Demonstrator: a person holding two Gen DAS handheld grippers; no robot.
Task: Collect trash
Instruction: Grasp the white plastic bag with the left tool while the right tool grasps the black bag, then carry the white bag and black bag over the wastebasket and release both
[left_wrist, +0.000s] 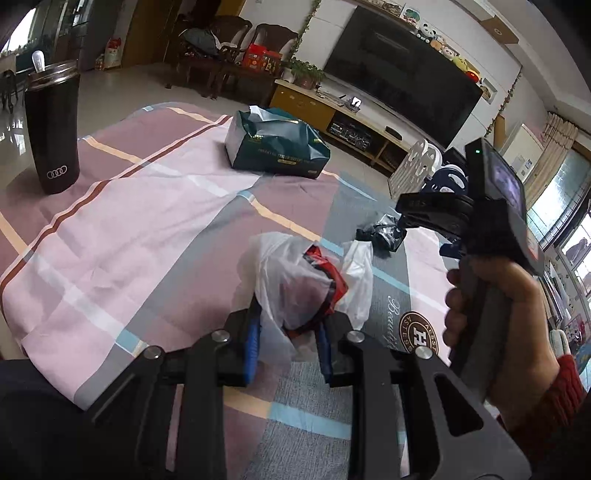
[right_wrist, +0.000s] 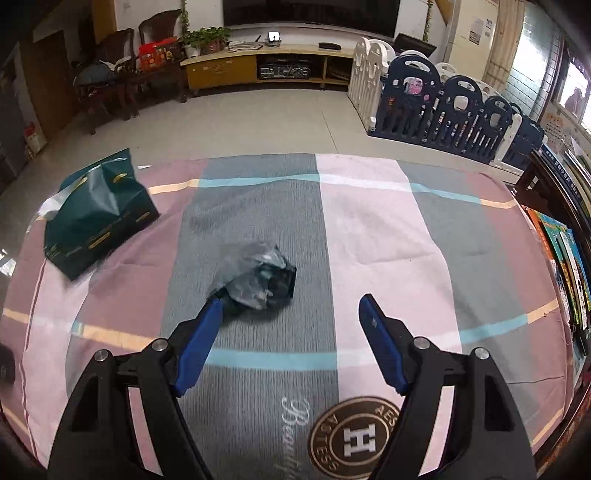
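1. The left tool (left_wrist: 286, 341) is closed most of the way, its blue pads pressing from both sides on a translucent white plastic bag (left_wrist: 295, 284) with a red wrapper (left_wrist: 328, 280) inside it.
2. The bag sits over the striped cloth (left_wrist: 129, 229) that covers the desk, just in front of the round brown emblem (left_wrist: 417, 332) printed near the cloth's near edge.
3. The right tool (right_wrist: 291, 306) stands wide open with nothing between its blue fingers (right_wrist: 373, 321); in the left wrist view a hand (left_wrist: 495, 314) in a red knitted cuff grips its handle.
4. A crumpled black plastic wrapper (right_wrist: 258, 277) lies on the grey stripe near the middle of the desk. The tip of the right tool's left finger is at the wrapper's near edge; whether it touches cannot be told, as the picture is blurred there.
5. In the left wrist view the same black wrapper (left_wrist: 384, 232) lies just beyond the white bag, toward the right edge of the desk.
6. A dark green tissue pack (left_wrist: 277, 147), with white tissue showing at its top, rests at the far edge of the desk.
7. A tall dark tumbler (left_wrist: 51, 129) with a ring logo stands upright at the far left corner.
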